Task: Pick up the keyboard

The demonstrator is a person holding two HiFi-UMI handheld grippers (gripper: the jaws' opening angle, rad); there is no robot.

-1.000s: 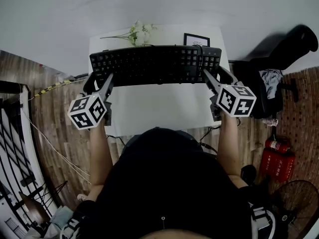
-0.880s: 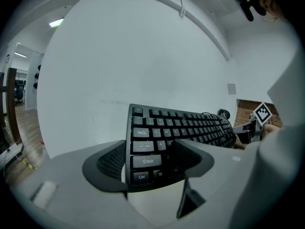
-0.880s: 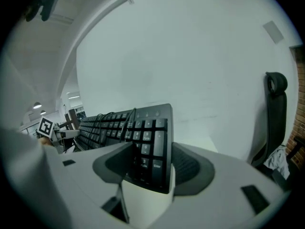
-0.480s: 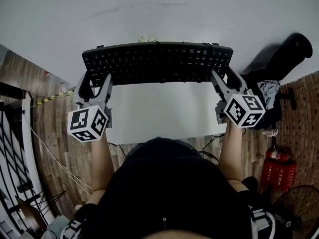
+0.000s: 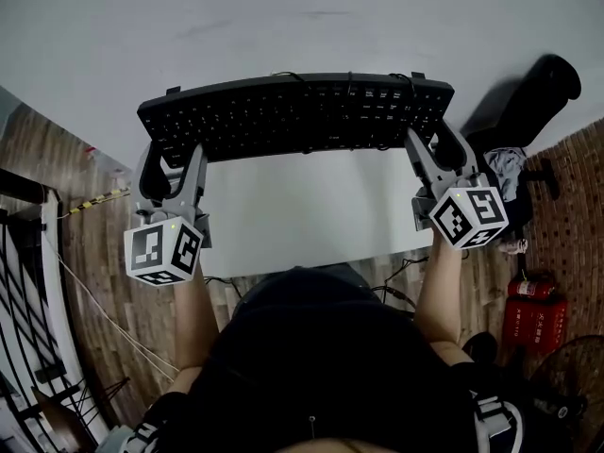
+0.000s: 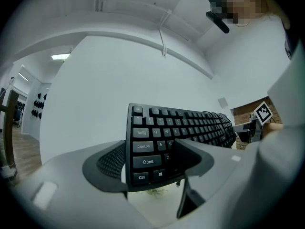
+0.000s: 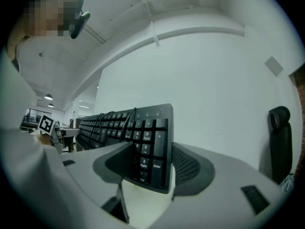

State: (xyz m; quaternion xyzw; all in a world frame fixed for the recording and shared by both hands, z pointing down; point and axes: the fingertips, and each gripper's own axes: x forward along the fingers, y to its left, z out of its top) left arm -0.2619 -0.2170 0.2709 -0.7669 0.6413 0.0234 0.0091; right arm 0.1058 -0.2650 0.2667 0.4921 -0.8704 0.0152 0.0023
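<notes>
Head view: a black, full-size plastic keyboard (image 5: pixel 297 116) hangs over the far edge of the white rectangular table (image 5: pixel 302 220). Its long axis runs crosswise to the person, parallel to that edge. The left gripper (image 5: pixel 175 159) stands at the keyboard's left short end and the right gripper (image 5: pixel 436 146) at its right short end. Each reaches away from the person, over the table's side edges.

Left gripper view: the jaws are clamped on the keyboard's left end, one pad on the key face by Shift and Ctrl, the other behind the case. The keyboard stands tilted, keys toward the person. Pale table surface shows below its lower edge with a gap between, so it is judged to be clear of the table.

Right gripper view: the jaws are clamped on the number-pad end, one pad either side of the case. A dark cable lies across the keys further along.

Assessment: the load spans both grippers along its long axis and neither is nearer. Any further lift calls for both ends to rise level.
</notes>
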